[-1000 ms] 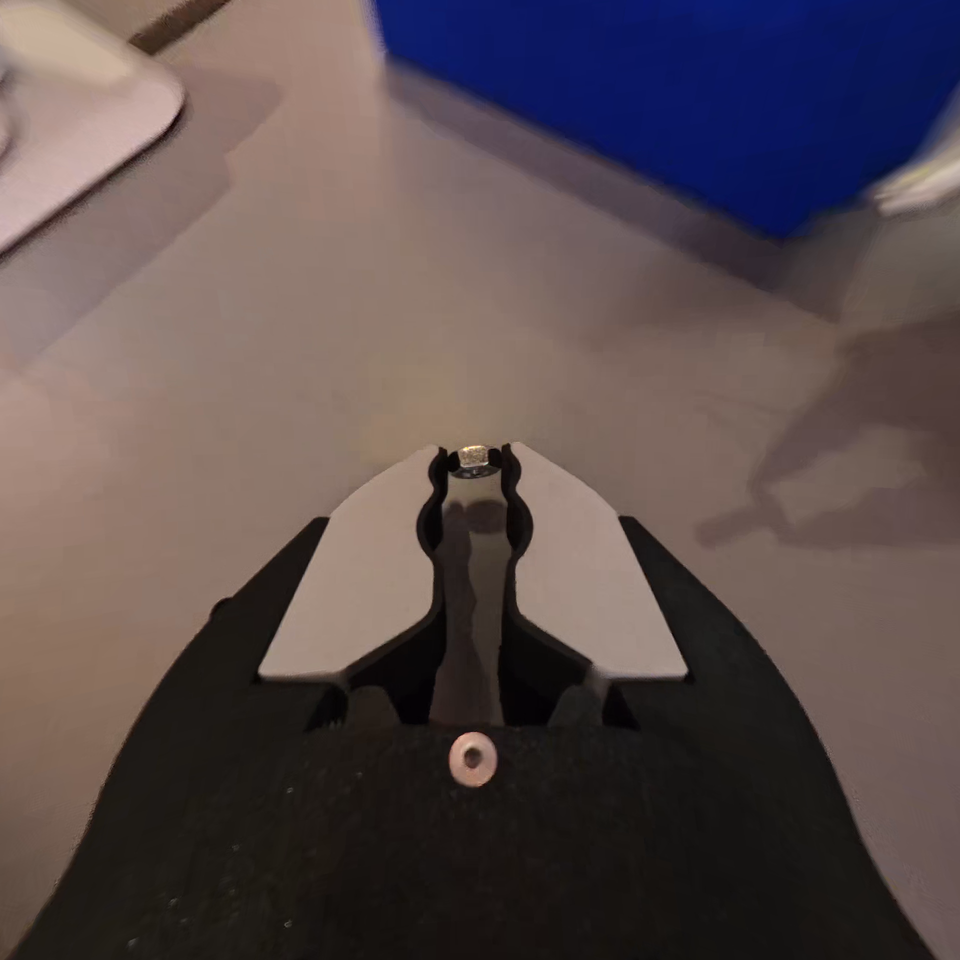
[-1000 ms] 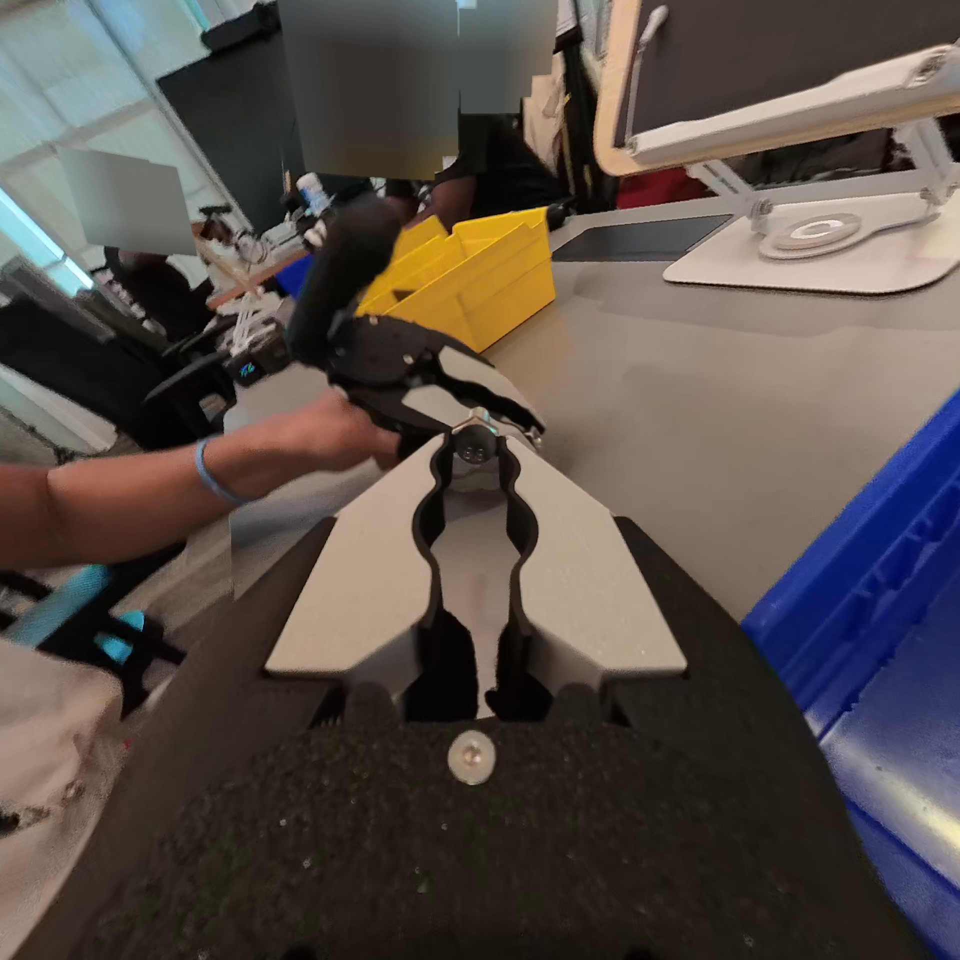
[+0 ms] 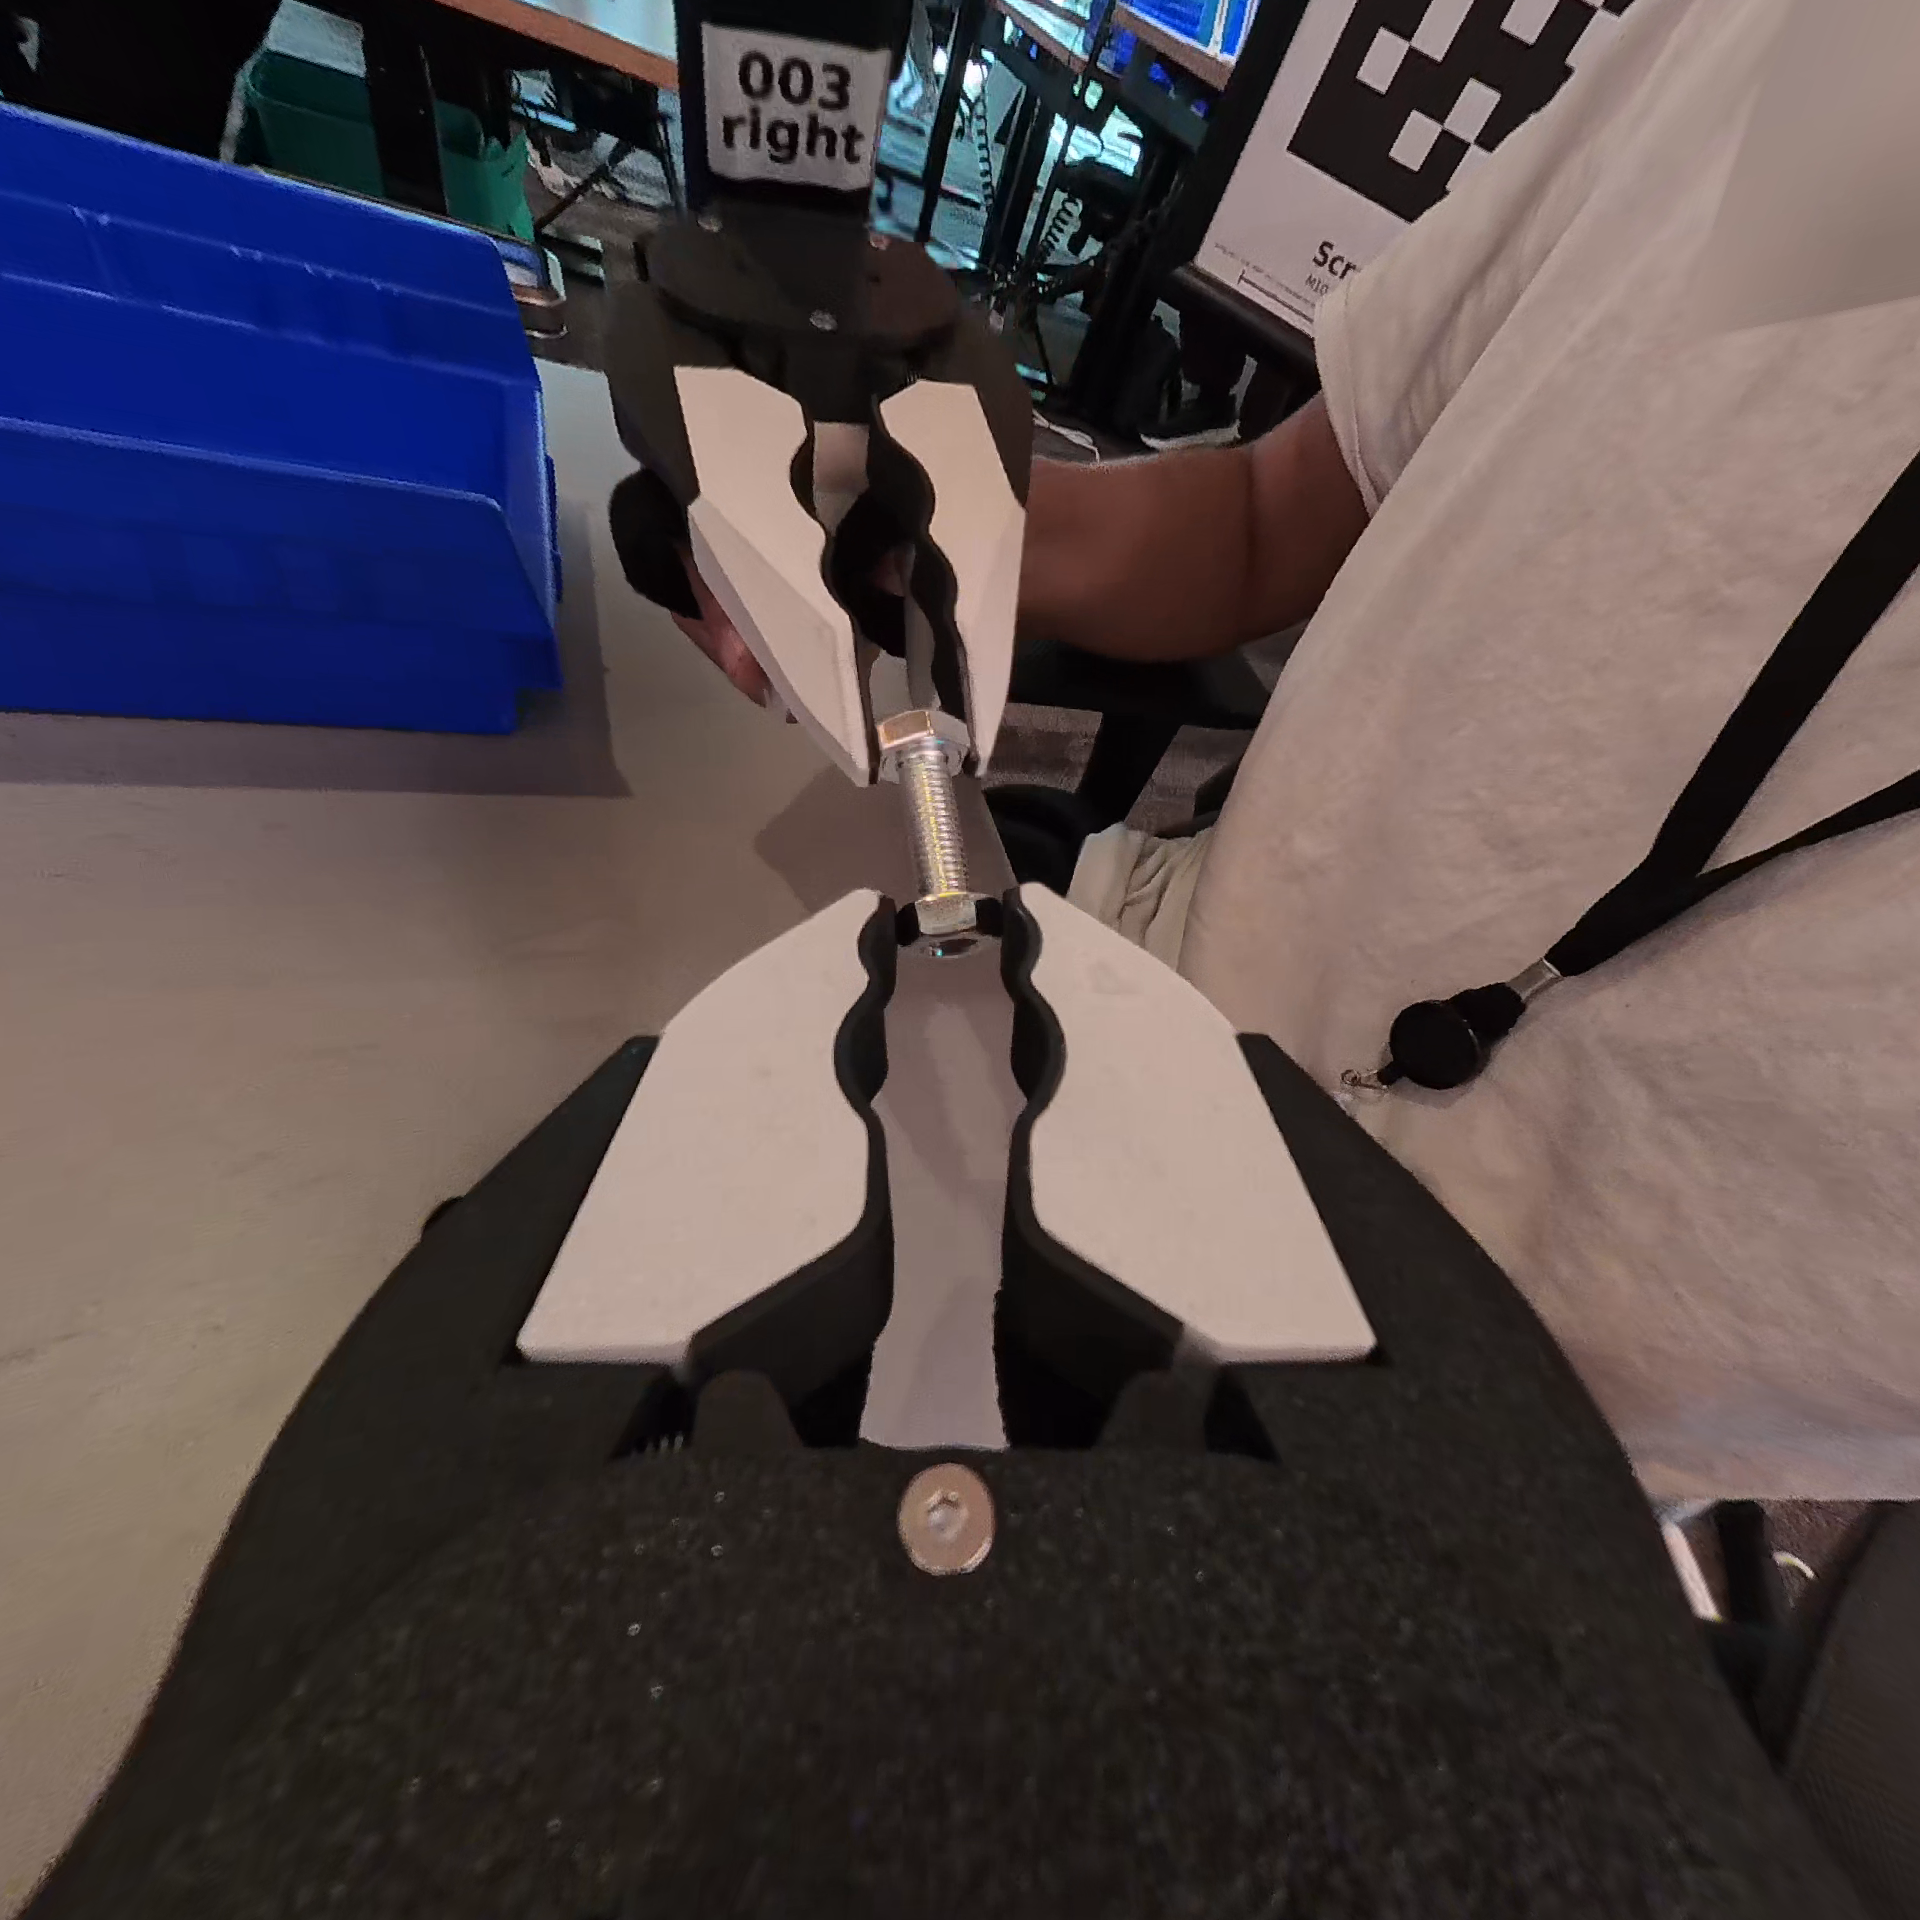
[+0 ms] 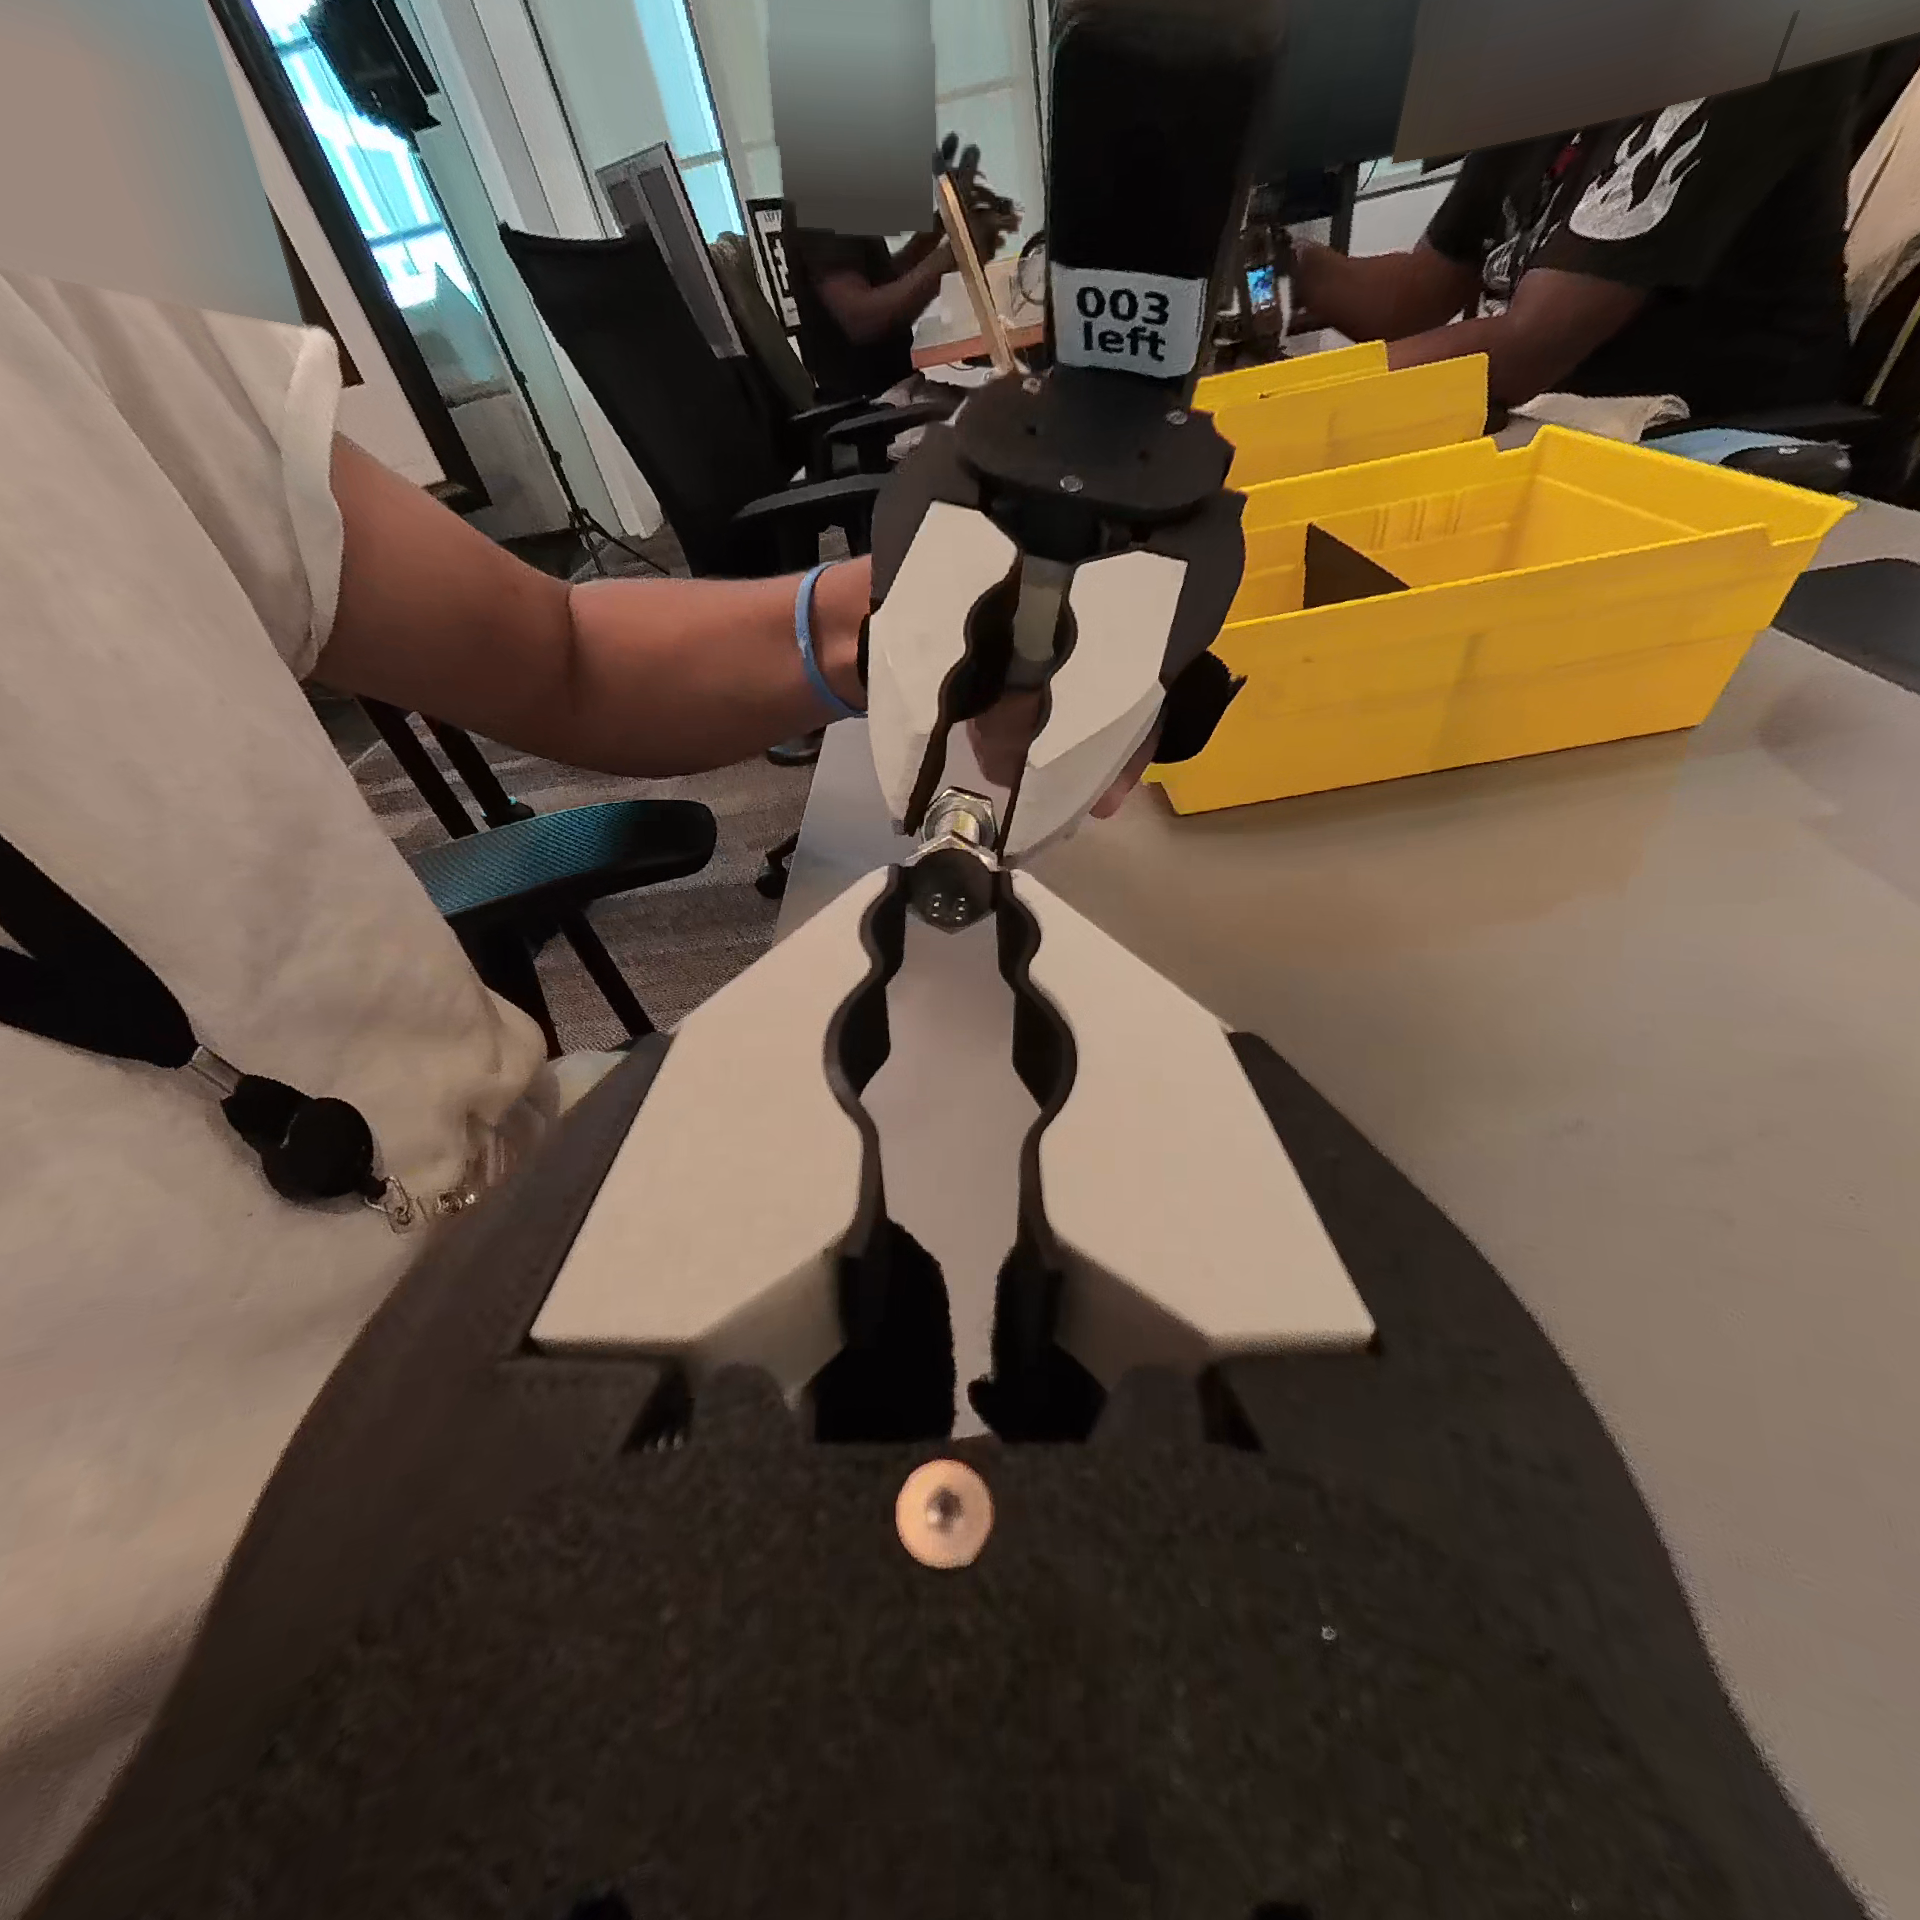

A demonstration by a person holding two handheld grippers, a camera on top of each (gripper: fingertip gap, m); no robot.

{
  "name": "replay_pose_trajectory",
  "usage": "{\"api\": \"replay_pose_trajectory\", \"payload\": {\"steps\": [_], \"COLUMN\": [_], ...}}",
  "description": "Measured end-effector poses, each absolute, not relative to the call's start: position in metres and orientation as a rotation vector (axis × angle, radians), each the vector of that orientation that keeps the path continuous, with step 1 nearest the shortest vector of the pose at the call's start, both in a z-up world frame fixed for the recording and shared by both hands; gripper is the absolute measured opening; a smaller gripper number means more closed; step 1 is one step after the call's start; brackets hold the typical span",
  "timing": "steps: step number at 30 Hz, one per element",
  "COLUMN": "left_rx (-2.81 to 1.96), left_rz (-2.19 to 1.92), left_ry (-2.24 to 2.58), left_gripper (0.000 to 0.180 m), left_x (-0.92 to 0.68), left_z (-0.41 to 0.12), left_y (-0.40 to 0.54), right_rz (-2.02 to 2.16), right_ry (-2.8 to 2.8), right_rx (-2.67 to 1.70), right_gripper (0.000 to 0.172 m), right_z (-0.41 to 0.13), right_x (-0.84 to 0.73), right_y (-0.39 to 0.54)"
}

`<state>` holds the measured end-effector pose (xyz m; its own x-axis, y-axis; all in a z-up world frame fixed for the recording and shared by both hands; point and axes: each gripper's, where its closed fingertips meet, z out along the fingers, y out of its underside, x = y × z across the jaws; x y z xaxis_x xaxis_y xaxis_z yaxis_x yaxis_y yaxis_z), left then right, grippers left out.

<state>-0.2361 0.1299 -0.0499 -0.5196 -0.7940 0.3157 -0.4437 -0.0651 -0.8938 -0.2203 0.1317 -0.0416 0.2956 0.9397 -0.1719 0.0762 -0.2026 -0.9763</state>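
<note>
Left hand-held gripper (image 3: 940,920) clamps a nut (image 3: 938,914) at centre frame; right hand-held gripper (image 4: 948,899) clamps the bolt (image 3: 932,821) head, tip meeting nut.

On your table (image 3: 260,1039) a blue bin (image 3: 260,468) stands at one side and a divided yellow bin (image 4: 1507,623) at the other. Beyond it, office chairs (image 4: 665,395) and seated people (image 4: 1558,260) occupy the room. A black lanyard reel (image 3: 1444,1044) hangs against a white shirt (image 3: 1558,623).
</note>
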Motion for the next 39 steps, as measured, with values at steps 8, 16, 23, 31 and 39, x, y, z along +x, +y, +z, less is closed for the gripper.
{"api": "replay_pose_trajectory", "payload": {"steps": [8, 16, 23, 31, 39], "left_rx": [-1.381, -1.138, -0.64, -0.298, -0.488], "left_rz": [-1.467, -0.649, 0.171, 0.496, 0.336], "left_ry": [1.911, 2.059, 2.074, 1.919, 1.802], "left_gripper": [0.019, 0.019, 0.019, 0.019, 0.031], "left_x": [-0.23, -0.226, -0.226, -0.222, -0.228], "left_z": [-0.053, -0.061, -0.054, -0.045, -0.022], "left_y": [0.143, 0.157, 0.176, 0.171, 0.171], "right_rz": [1.085, 1.347, 1.664, 1.962, 1.889], "right_ry": [-0.824, -0.555, -0.211, 0.043, -0.029], "right_rx": [-1.584, -1.638, -1.622, -1.514, -1.486], "right_gripper": [0.017, 0.017, 0.017, 0.017, 0.016], "right_z": [-0.046, -0.053, -0.051, -0.048, -0.039], "right_x": [-0.214, -0.21, -0.212, -0.209, -0.2], "right_y": [0.144, 0.152, 0.16, 0.154, 0.152]}}
